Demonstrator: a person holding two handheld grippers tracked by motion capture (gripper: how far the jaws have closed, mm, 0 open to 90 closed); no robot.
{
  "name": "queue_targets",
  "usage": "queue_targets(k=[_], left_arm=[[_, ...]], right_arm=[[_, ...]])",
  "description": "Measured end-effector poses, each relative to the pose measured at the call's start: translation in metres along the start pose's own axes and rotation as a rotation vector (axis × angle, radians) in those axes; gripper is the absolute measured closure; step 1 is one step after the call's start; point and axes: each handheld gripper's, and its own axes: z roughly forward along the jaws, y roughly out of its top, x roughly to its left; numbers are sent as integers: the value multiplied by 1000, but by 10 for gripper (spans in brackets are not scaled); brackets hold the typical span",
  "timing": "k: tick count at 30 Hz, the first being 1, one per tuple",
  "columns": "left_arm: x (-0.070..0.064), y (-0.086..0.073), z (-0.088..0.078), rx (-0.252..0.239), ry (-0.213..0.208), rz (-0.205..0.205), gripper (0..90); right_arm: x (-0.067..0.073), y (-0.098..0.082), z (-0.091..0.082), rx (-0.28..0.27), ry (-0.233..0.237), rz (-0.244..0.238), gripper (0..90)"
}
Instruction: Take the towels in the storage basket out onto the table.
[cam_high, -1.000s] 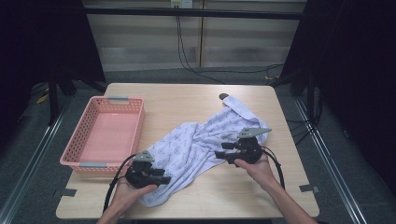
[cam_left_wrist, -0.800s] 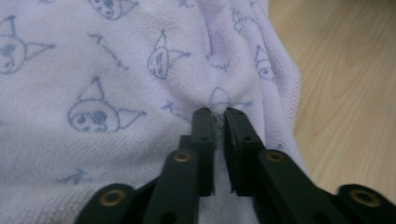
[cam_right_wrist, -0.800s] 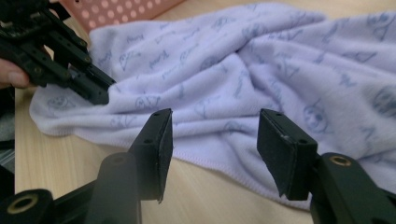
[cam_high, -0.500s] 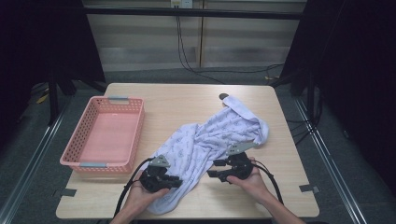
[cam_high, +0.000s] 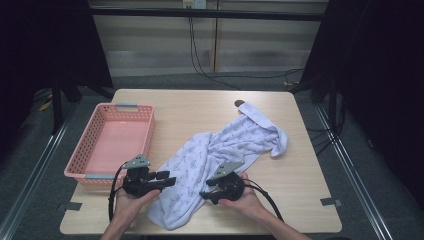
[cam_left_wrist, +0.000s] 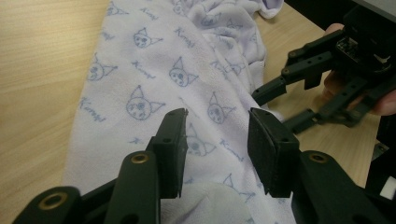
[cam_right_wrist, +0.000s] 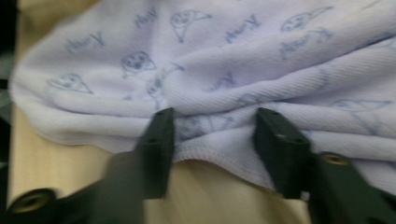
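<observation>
the left gripper sits at the near left of the table, just in front of the pink basket, its jaws pointing across toward the cloth. in the left gripper view its jaws stand apart over the printed fabric, which runs between them without either pad visibly pressing on it, so i read it as open; the jaws have just been opening.

the cloth lies in a long crumpled band, its long axis running from the near edge of the table, between the two hands, up and away to the far right (one folded end lies close to the far edge).

the right gripper faces left at the cloth's near right edge. in the right gripper view its jaws straddle the hem, pads apart and not clamped, so open as well; they have just been closing. both grippers flank the near end, about equally close, so a pinch on each side looks like the move at hand.
</observation>
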Motion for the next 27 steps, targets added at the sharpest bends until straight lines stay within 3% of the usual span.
queue_targets(k=[3,4,8,14,18,20,22,24,27], left_arm=[[1,1,0,-11,-1,-4,564],[1,1,-1,-10,-2,-1,562],[-1,0,-2,-7,-5,10,558],[-2,1,3,9,0,8,558],[-3,3,8,19,-3,15,562],[-5,3,11,25,-15,21,568],[-7,2,15,33,-22,19,576],[-8,2,18,47,-32,28,585],[-13,1,28,73,-56,40,592]], right_arm=[[-5,-4,-4,3,-20,21,833],[-8,-6,-8,16,-21,34,846],[-25,-15,-31,38,-61,66,856],[-74,-49,-88,21,-228,169,857],[-100,-69,-114,25,-316,221,856],[-112,-78,-125,18,-338,257,846],[-112,-82,-131,-4,-327,265,736],[-104,-81,-140,-53,-319,265,619],[-82,-78,-147,-99,-264,239,588]])
